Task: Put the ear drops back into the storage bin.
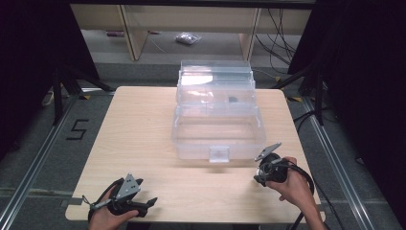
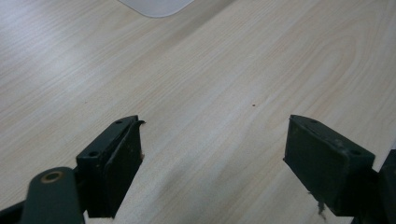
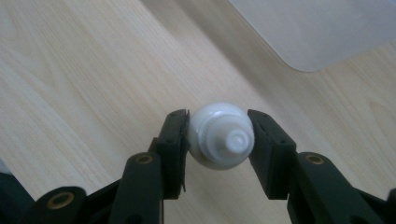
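Right jaws: closed on a small white rounded object, pressed on both sides; a stepped nub on it faces the camera, and its exact kind cannot be told.
Left jaws: spread wide apart with bare wood between them, holding nothing.
Right gripper: held in the person's right hand above the near right part of the table, just in front of the container's near right corner; a grey three-cornered plate sits on top, and a black cable trails back toward the table edge.
Left gripper: held in the left hand at the near left edge of the table, well apart from the container.
Clear plastic container: stands at the table's middle and far side, lid raised at the back, a small latch tab on its near wall; a small dark item lies inside the upper tier, too small to identify.
Table: light wood-grain top with rounded corners.
Floor: grey, marked with a black "5" left of the table; a small clear bag lies far behind it.
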Demonstrator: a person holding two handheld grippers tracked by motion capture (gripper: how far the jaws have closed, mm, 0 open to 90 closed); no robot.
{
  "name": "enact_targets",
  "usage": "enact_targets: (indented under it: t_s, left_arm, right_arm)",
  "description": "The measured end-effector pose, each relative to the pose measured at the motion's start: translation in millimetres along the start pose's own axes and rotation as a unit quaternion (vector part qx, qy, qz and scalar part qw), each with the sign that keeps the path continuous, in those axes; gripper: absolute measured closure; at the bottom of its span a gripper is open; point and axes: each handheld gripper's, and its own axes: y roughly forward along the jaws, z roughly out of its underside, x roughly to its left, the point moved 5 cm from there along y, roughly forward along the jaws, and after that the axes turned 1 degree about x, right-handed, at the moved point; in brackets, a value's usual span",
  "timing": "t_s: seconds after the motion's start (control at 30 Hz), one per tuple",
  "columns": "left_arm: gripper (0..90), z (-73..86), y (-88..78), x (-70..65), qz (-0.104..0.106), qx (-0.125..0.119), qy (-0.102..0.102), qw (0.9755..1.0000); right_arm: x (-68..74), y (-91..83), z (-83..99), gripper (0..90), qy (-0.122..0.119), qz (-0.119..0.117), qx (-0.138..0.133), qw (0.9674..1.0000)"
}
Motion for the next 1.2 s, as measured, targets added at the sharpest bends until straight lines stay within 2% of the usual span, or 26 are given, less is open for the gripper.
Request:
enact_targets:
  t_s: [0.07, 0.2, 0.3, 0.33, 0.37, 0.43, 0.6, 0.7, 0.83, 0.9, 0.93, 0.97, 1.07, 1.1, 1.2]
  left_arm:
    - [18.5, 0.1, -0.1, 0.8, -0.003, 0.002, 0.003, 1.0000]
    - [18.5, 0.0, 0.1, 0.2, -0.002, 0.000, 0.000, 1.0000]
    - [18.5, 0.1, 0.2, -0.2, 0.000, 0.001, 0.000, 1.0000]
    - [18.5, 0.1, 0.2, -0.2, 0.000, 0.001, 0.000, 1.0000]
    - [18.5, 0.2, 0.2, -0.2, 0.001, 0.001, 0.001, 1.0000]
    - [18.5, 0.4, 0.2, -0.1, 0.001, 0.003, 0.002, 1.0000]
    - [18.5, 0.2, 0.2, -0.1, 0.001, 0.002, 0.002, 1.0000]
    - [18.5, 0.5, 0.2, 0.0, 0.001, 0.003, 0.003, 1.0000]
    - [18.5, 0.3, 1.0, -1.0, 0.005, 0.001, -0.001, 1.0000]
    - [18.5, 0.5, 0.2, -0.1, 0.004, 0.005, 0.003, 1.0000]
    - [18.5, 0.4, 0.2, 0.0, 0.001, 0.003, 0.003, 1.0000]
    - [18.5, 0.4, 0.2, 0.0, 0.001, 0.003, 0.003, 1.0000]
    - [18.5, 0.7, 0.6, 0.3, 0.003, 0.006, 0.005, 1.0000]
    - [18.5, 0.9, 1.5, 1.2, -0.005, 0.009, 0.007, 0.9999]
    - [18.5, 0.9, 1.4, 1.0, -0.004, 0.007, 0.006, 1.0000]
  right_arm:
    - [0.0, -1.8, -1.6, 60.1, 0.001, -0.006, 0.000, 1.0000]
    - [-2.3, -5.9, -6.2, 60.1, -0.006, 0.001, -0.008, 0.9999]
    - [-0.8, -9.6, -8.9, 60.1, -0.003, -0.006, -0.010, 0.9999]
    - [-2.9, -11.1, -10.2, 60.1, -0.010, -0.002, -0.012, 0.9999]
    - [-1.9, -12.3, -11.0, 60.1, -0.004, -0.005, -0.011, 0.9999]
    - [-3.8, -15.0, -14.1, 60.1, -0.011, -0.004, -0.014, 0.9998]
    - [-4.5, -22.5, -21.6, 60.1, -0.009, -0.006, -0.018, 0.9998]
    - [-4.6, -28.1, -30.3, 60.2, -0.022, -0.013, -0.027, 0.9993]
    - [-2.9, -32.2, -37.7, 60.2, -0.019, -0.023, -0.027, 0.9992]
    - [-5.0, -33.8, -41.0, 60.2, -0.026, -0.021, -0.032, 0.9989]
    - [-4.8, -35.9, -41.9, 60.2, -0.019, -0.022, -0.030, 0.9991]
    - [-5.3, -36.5, -44.0, 60.2, -0.022, -0.023, -0.036, 0.9989]
    - [-7.1, -43.2, -46.5, 60.2, -0.024, -0.023, -0.030, 0.9990]
    - [-8.9, -44.1, -48.5, 60.2, -0.032, -0.020, -0.033, 0.9987]
    - [-10.3, -51.2, -52.4, 60.2, -0.028, -0.023, -0.032, 0.9988]
